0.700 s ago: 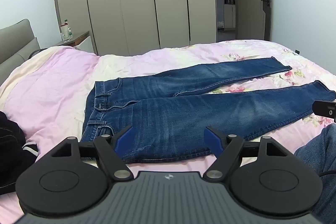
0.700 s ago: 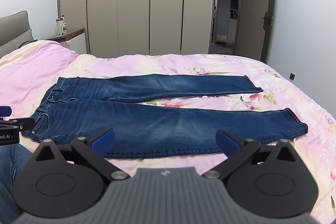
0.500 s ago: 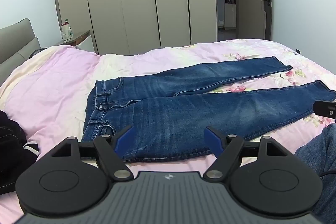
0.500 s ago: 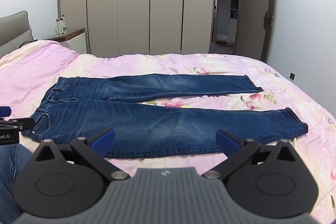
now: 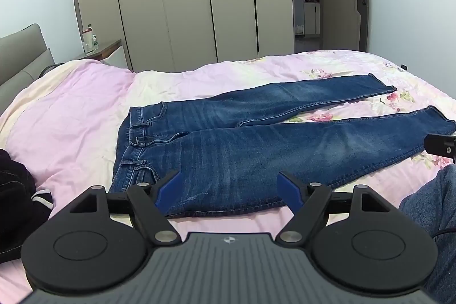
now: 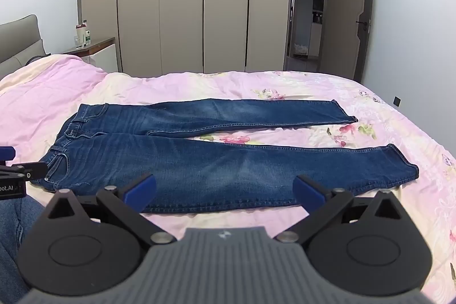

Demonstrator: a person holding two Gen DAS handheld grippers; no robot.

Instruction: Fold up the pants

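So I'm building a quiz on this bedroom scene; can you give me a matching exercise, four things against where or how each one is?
Things:
1. blue denim jeans
2. left gripper
3. black garment
4. white bottle

States or places:
A. on the wooden nightstand
B. open, holding nothing
C. spread flat on the pink floral bedcover, legs apart
D. bunched at the bed's left edge

Pairs: 1-C, 2-B, 3-D, 4-A
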